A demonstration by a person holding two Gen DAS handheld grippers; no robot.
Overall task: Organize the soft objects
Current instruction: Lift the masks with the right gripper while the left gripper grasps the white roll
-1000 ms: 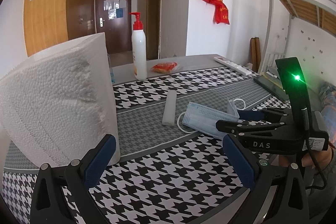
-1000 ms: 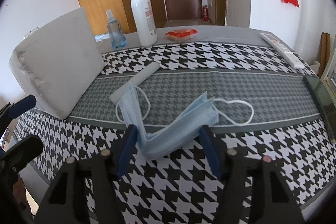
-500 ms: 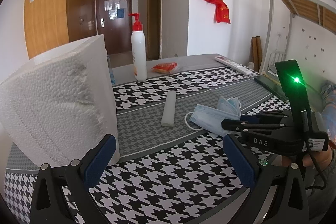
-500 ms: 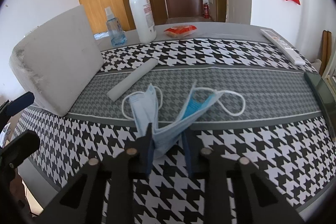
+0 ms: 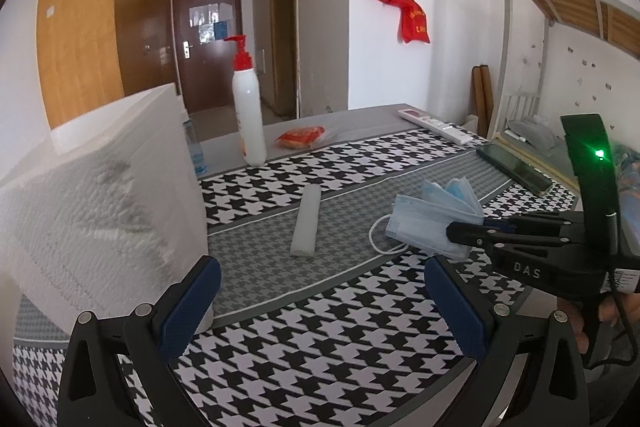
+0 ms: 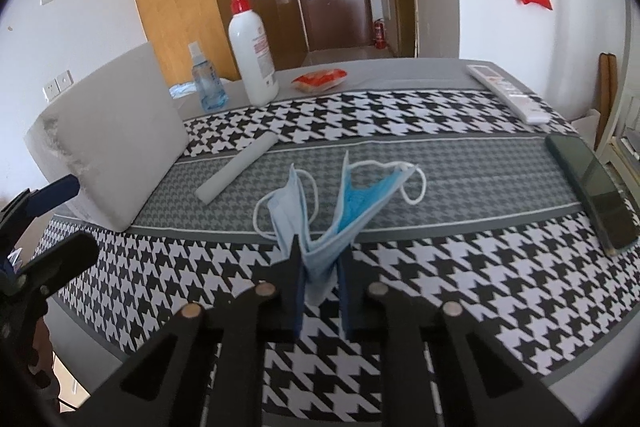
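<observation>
1. Right hand-held gripper (image 6: 319, 277) is closing in on the face mask (image 6: 320, 223), jaws narrow, and the pale blue pleated fabric is pinched between the blue pads right at the fold.
2. The mask is folded into a V: its two halves flare upward and away from the jaws, toward the far side of the table (image 6: 440, 267), with the crease down at the pads.
3. One half shows its paler outer face, the other its brighter blue inner side; white ear loops trail off each end, one draping onto the grey band of the cloth.
4. From the left wrist view the mask (image 5: 430, 223) sits bunched at the tip of the right hand-held gripper (image 5: 464, 233), its long axis running roughly side to side, and it seems just lifted off the cloth, though that is hard to judge from here.
5. Left hand-held gripper (image 5: 320, 311) hangs wide open over the near houndstooth edge, nothing between its pads.
6. Just beside its left finger stands the white foam block (image 5: 100, 203), upright on the table.
7. A small pale foam roll (image 5: 306, 223) lies between block and mask, pointing away across the cloth.
</observation>
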